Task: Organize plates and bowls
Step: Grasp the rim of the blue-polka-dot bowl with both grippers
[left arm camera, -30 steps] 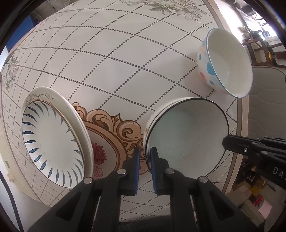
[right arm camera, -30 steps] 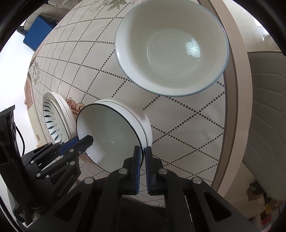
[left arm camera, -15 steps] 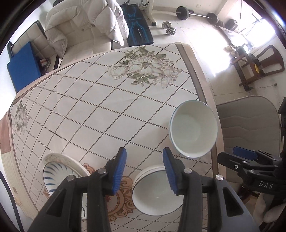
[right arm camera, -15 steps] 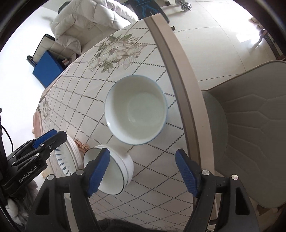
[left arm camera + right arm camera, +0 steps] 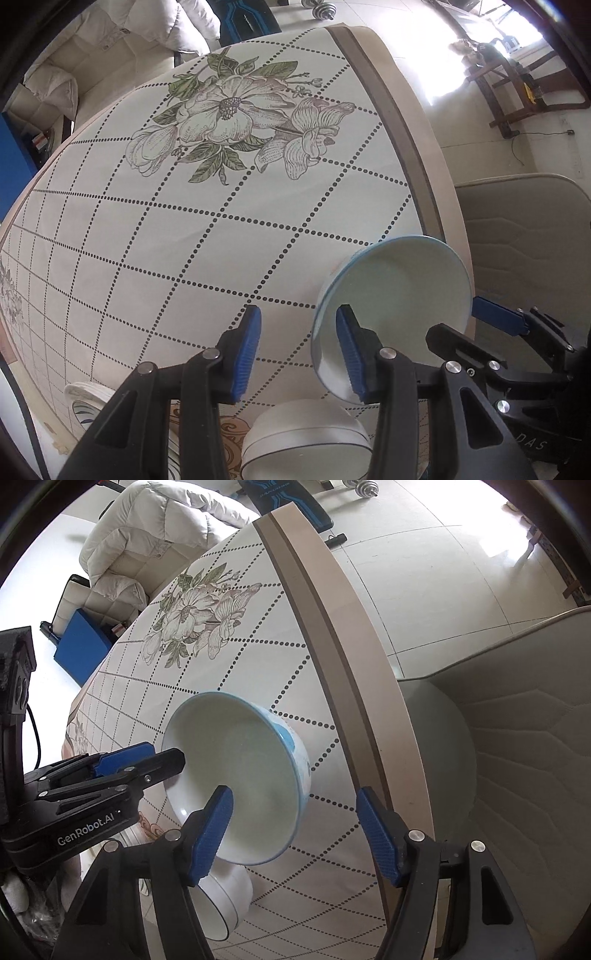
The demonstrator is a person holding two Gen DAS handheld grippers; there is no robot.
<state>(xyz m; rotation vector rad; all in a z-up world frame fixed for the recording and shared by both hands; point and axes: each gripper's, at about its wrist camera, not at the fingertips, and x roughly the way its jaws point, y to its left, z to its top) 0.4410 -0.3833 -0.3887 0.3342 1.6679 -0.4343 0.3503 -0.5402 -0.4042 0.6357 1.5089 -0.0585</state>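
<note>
While both of your grippers hovered over the round table [image 5: 207, 258], the blue-rimmed spotted bowl [image 5: 402, 295] sat near the table's right edge, close to the grey chair [image 5: 517, 757]. Your left gripper [image 5: 299, 354] was spread apart and held nothing — its right finger [image 5: 351, 354] reached over that bowl's near rim into the white hollow, while the other finger stood outside above the dotted tablecloth, so the rim lay between them; whether either pad touched the rim, I could not tell. Your right gripper [image 5: 295, 834] was wider, its jaws drawing together, with the left finger [image 5: 212, 834] inside the same bowl and the right finger [image 5: 376, 838] outside it over the table's border; the bowl's wall stood between them, not yet pinched. The stacked white bowls [image 5: 306, 439] with the dark rim line rested just below the spotted bowl, near the ornate centre motif. Further left — at the lower edge of the left wrist view — the plates [image 5: 85, 398] with blue petal strokes showed only partly behind your gripper's arm.
</note>
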